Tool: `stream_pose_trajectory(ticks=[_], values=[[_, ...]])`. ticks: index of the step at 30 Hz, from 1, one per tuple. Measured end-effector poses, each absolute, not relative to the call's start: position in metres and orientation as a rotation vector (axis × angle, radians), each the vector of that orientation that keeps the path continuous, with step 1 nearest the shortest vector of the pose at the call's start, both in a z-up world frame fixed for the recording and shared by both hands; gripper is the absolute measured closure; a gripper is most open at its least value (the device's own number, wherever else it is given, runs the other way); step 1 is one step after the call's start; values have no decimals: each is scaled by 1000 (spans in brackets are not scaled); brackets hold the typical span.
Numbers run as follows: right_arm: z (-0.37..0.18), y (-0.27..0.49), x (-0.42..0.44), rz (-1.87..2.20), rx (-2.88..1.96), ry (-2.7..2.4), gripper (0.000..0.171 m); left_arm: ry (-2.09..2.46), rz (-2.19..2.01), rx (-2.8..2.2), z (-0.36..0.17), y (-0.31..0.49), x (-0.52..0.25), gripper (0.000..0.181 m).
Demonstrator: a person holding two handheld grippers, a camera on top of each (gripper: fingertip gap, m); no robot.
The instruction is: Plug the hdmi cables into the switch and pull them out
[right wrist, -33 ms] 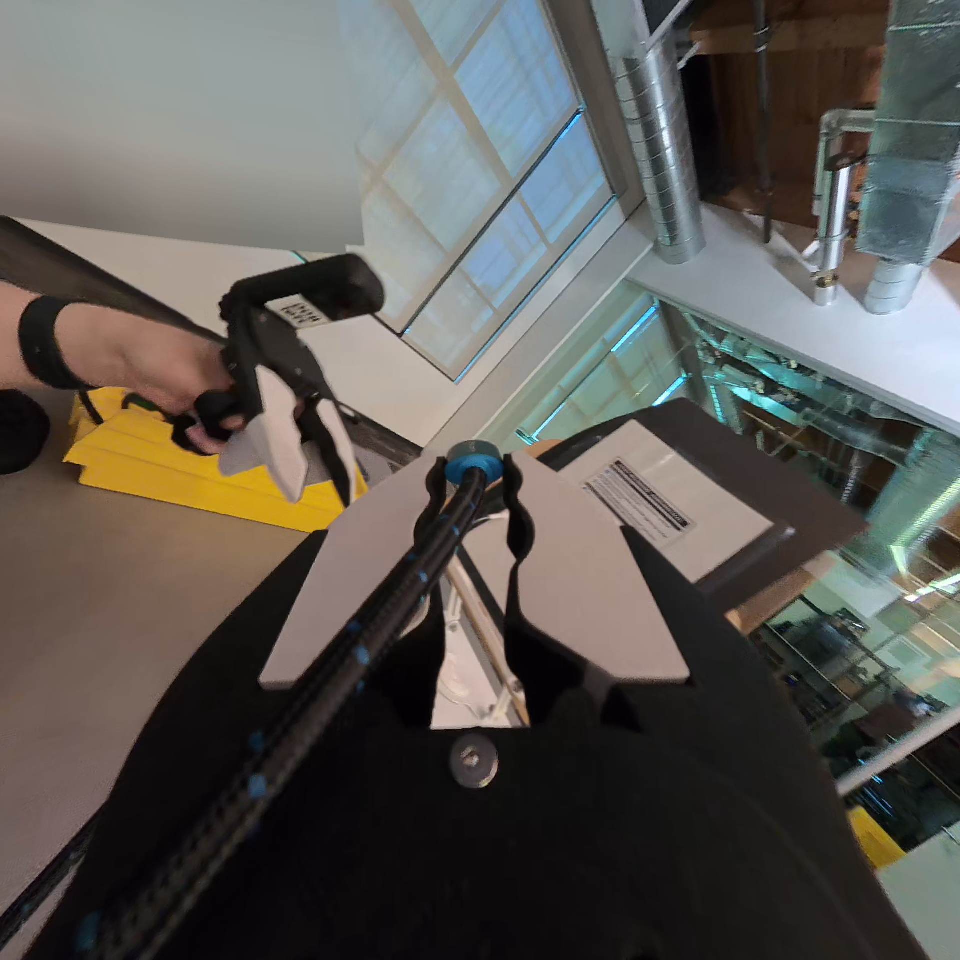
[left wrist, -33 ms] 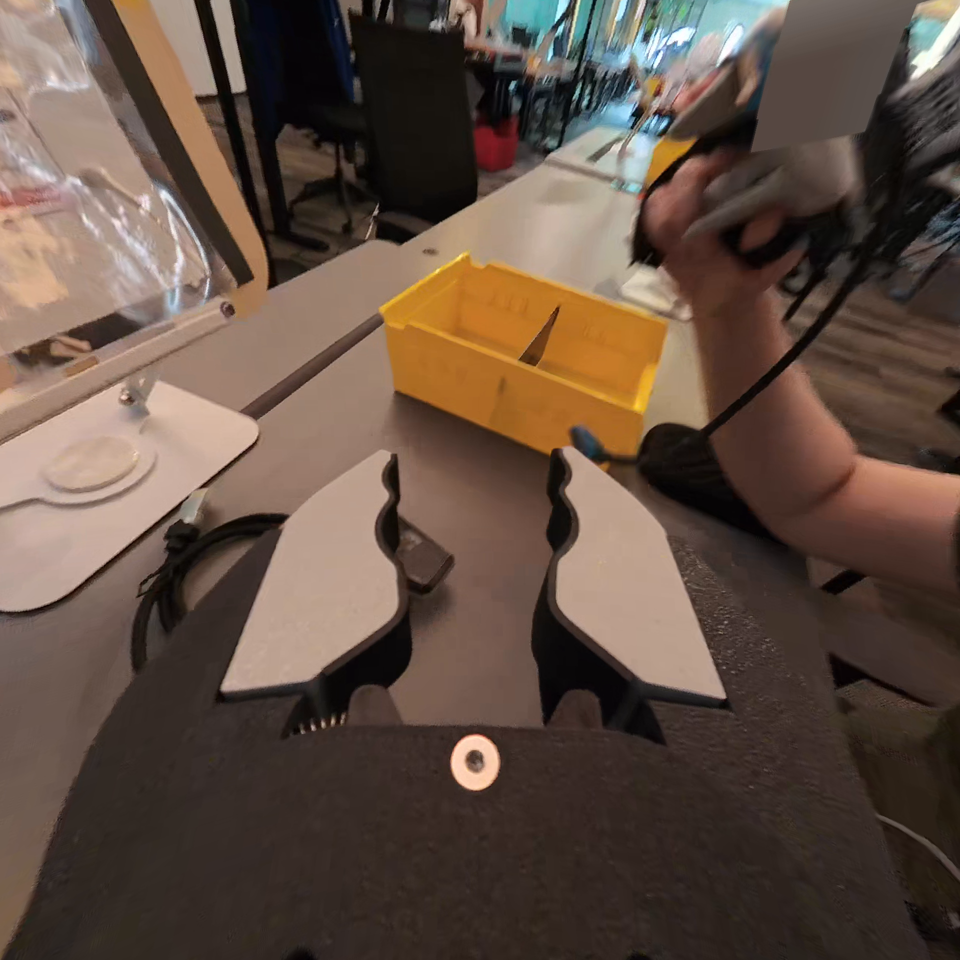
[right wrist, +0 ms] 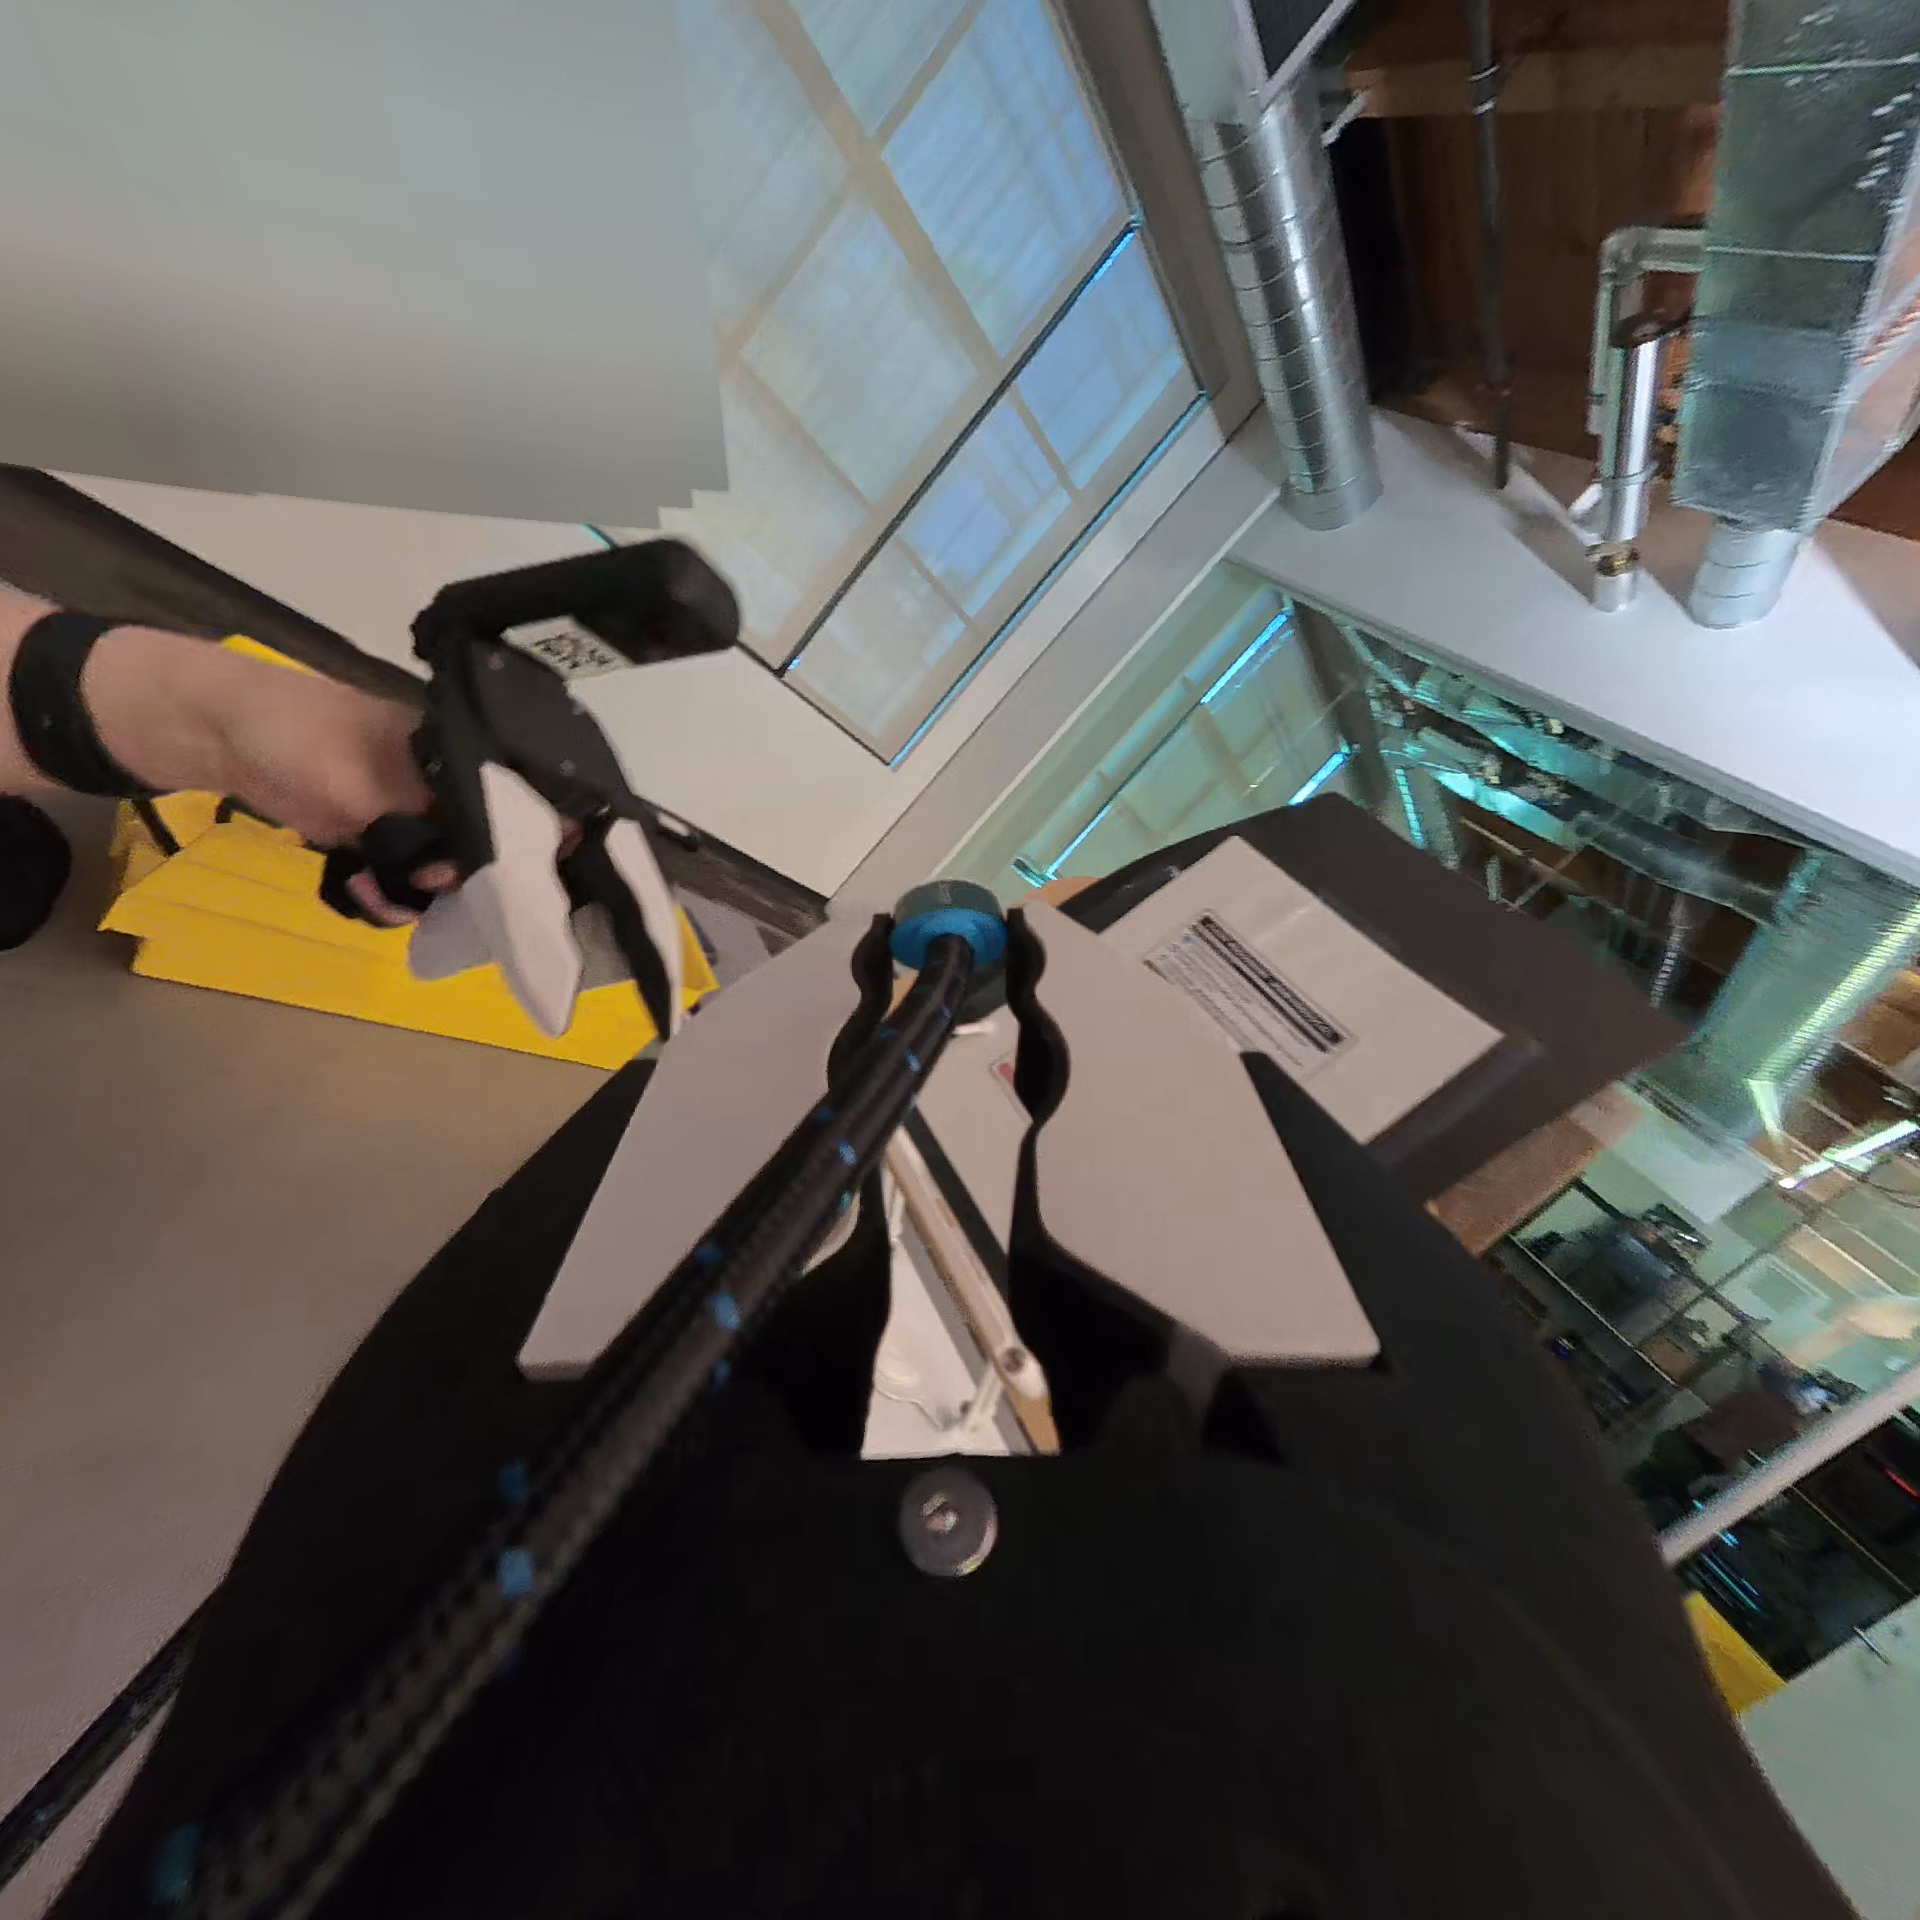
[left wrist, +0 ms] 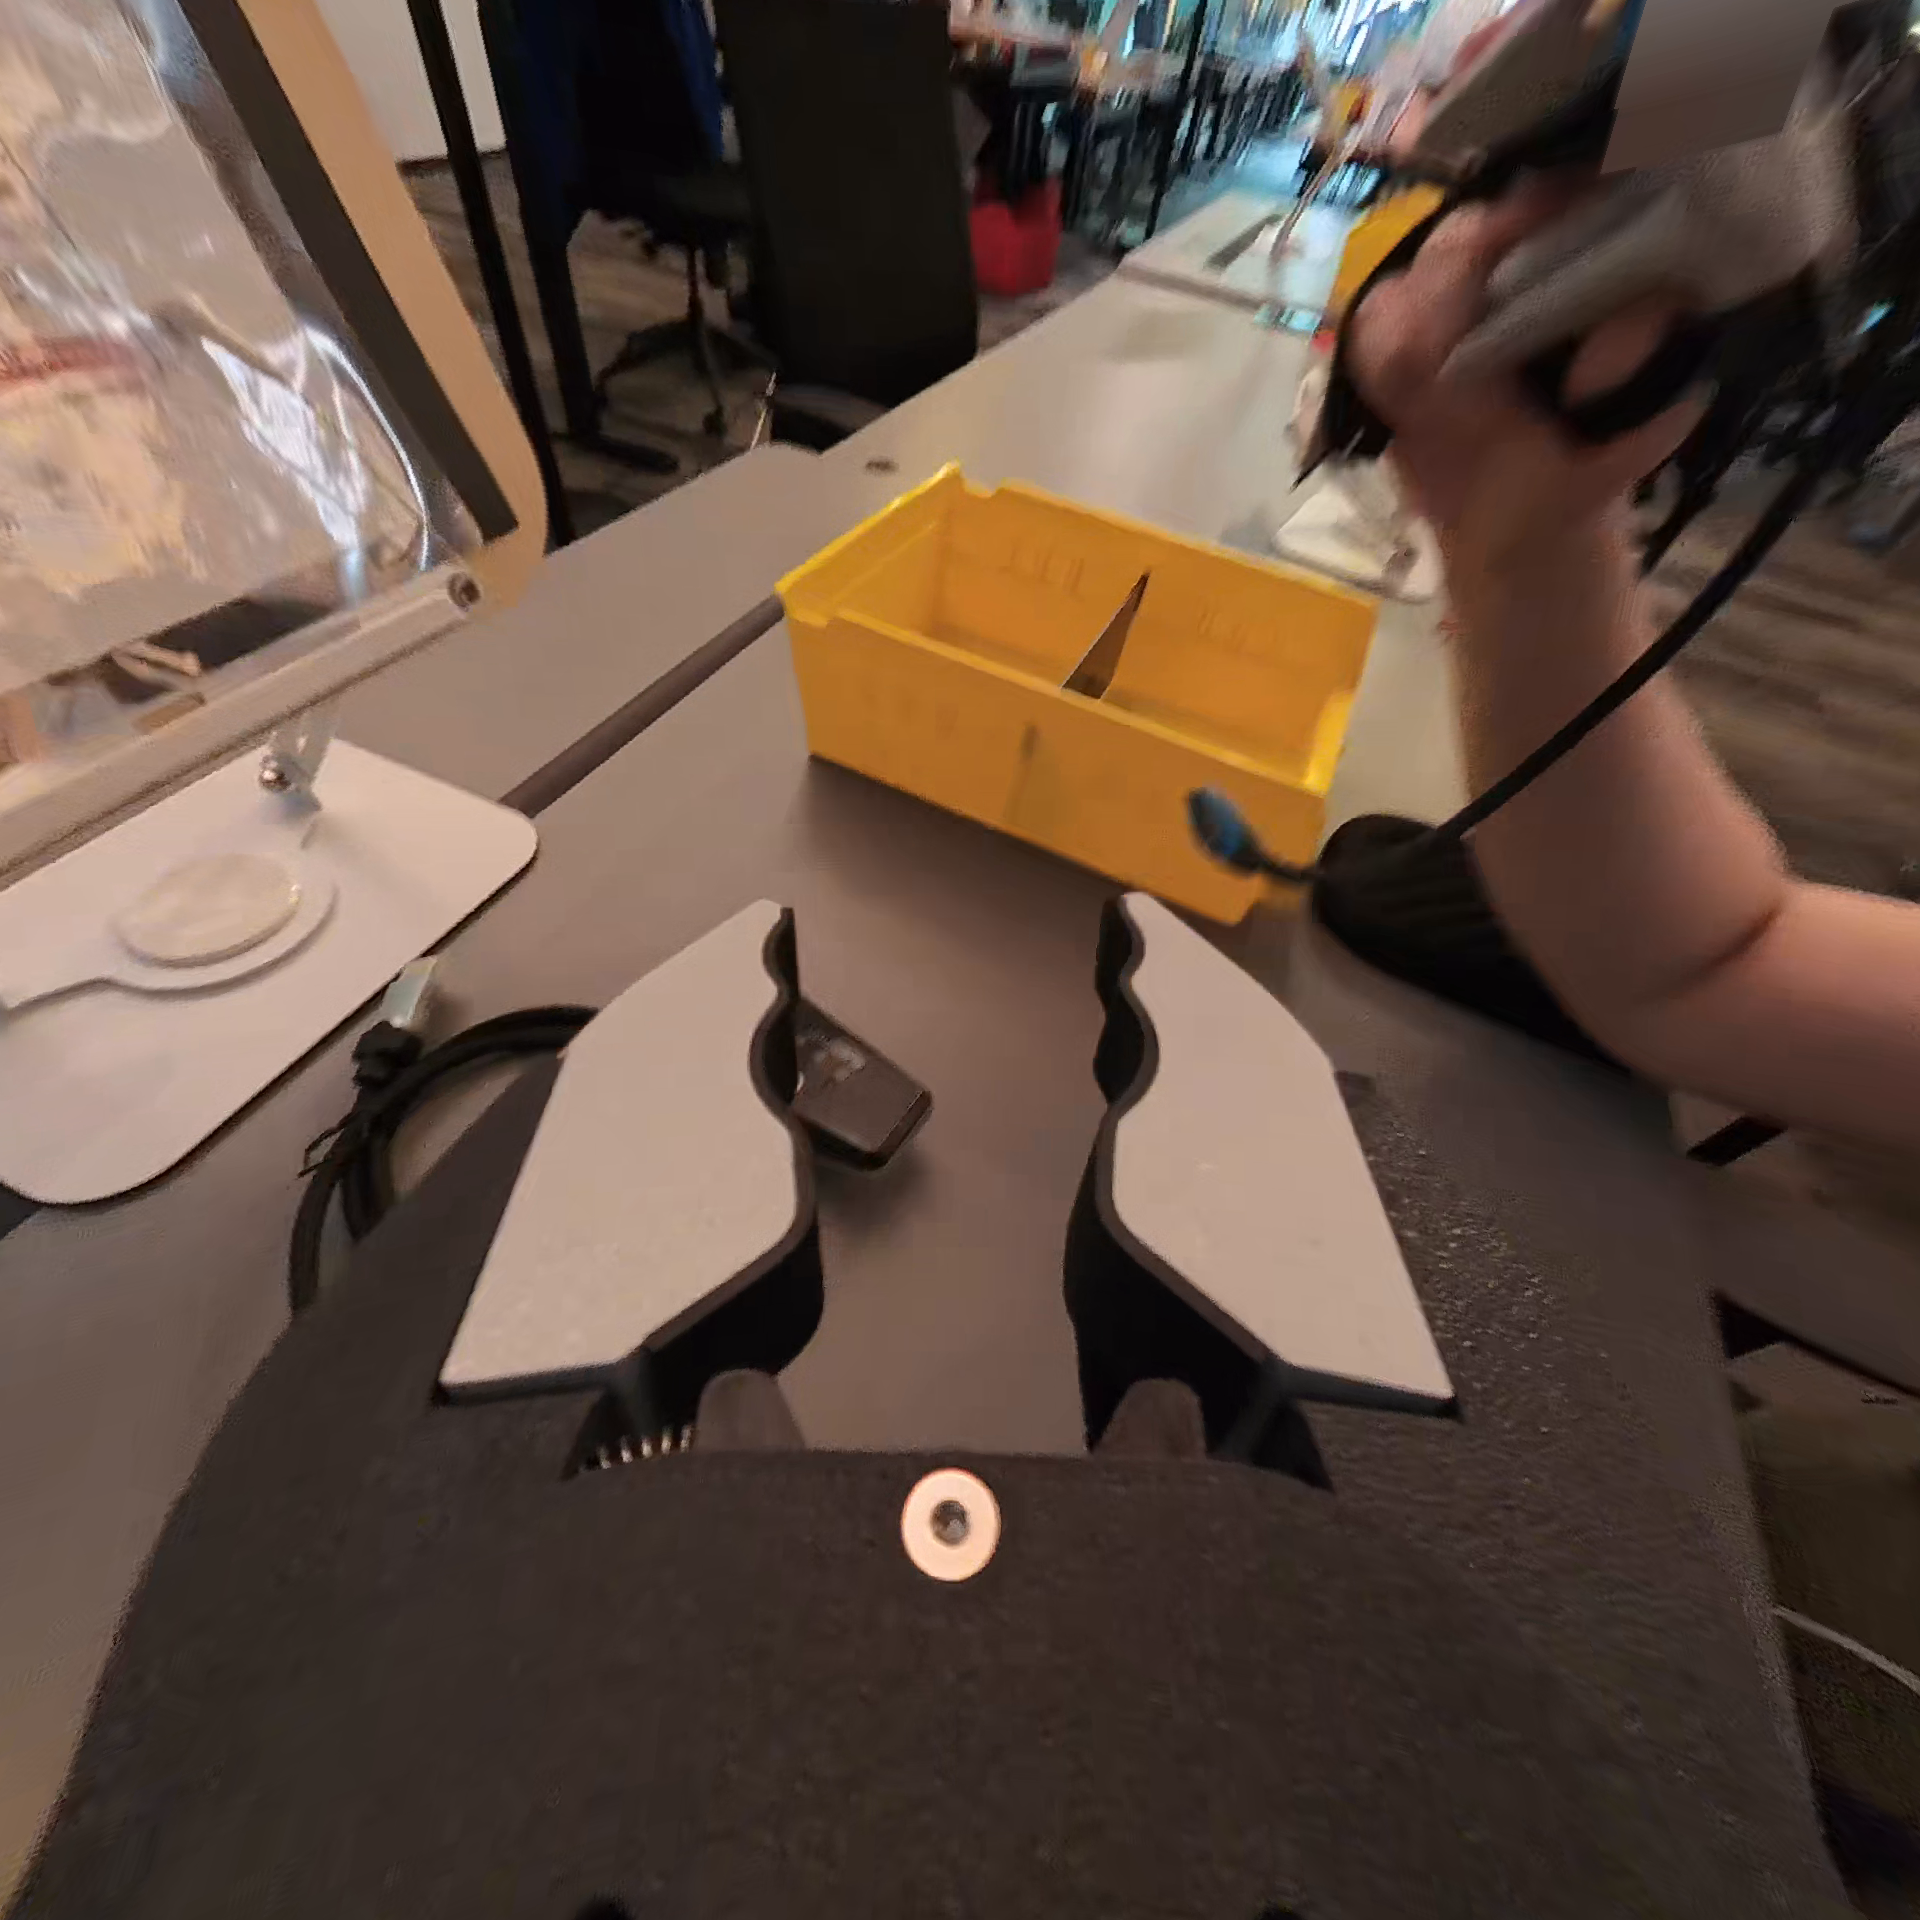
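Note:
My left gripper (left wrist: 945,935) is open and empty, low over the dark table (left wrist: 935,862). A small black switch box (left wrist: 857,1101) lies on the table beneath it, partly hidden by the left finger. A coiled black cable (left wrist: 416,1081) lies left of it. My right gripper (right wrist: 945,940) is shut on a black braided HDMI cable (right wrist: 894,1070) just behind its blue collar and points up and away from the table. In the left wrist view the right gripper (left wrist: 1662,260) is raised at top right, blurred, and the cable (left wrist: 1621,696) hangs from it. A blue-ended plug (left wrist: 1221,826) lies by the bin.
A yellow divided bin (left wrist: 1039,769) stands beyond the left gripper. A white monitor base (left wrist: 260,935) and a film-covered screen (left wrist: 156,364) are at the left. A black rounded object (left wrist: 1392,904) lies under the person's right forearm (left wrist: 1662,935). Office chairs stand behind the table. The tips of one gripper are about 20 cm away from the tips of the other.
The right hand and its gripper have shifted slightly to the right in the left wrist view. The left gripper stays open in the same place.

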State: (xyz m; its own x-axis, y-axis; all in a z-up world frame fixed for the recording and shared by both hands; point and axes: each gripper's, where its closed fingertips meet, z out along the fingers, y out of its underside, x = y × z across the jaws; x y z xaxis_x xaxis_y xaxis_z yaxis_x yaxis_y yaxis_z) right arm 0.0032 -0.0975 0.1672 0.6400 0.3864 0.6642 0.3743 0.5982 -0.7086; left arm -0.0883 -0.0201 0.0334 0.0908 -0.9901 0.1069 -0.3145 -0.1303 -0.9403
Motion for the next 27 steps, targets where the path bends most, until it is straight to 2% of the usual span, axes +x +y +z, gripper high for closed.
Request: stream_pose_trajectory(ticks=[9, 13, 18, 23, 25, 27], values=[[202, -128, 64, 9, -913, -743, 150, 1670, -372, -1480, -70, -8, -59, 99], [206, -134, 70, 22, -897, -733, 150, 1772, -73, -1295, -98, -6, -53, 101], [200, -127, 69, 54, -932, -757, 150, 1809, 53, -1287, -122, 5, -53, 98], [204, -145, 54, 364, -854, -811, 150, 1794, 229, -1166, -127, 17, -53, 111], [211, -159, 51, 607, -795, -812, 150, 1790, 261, -1126, -127, 18, -50, 114], [219, -170, 53, 905, -764, -798, 150, 1779, 289, -1074, -125, 17, -47, 126]])
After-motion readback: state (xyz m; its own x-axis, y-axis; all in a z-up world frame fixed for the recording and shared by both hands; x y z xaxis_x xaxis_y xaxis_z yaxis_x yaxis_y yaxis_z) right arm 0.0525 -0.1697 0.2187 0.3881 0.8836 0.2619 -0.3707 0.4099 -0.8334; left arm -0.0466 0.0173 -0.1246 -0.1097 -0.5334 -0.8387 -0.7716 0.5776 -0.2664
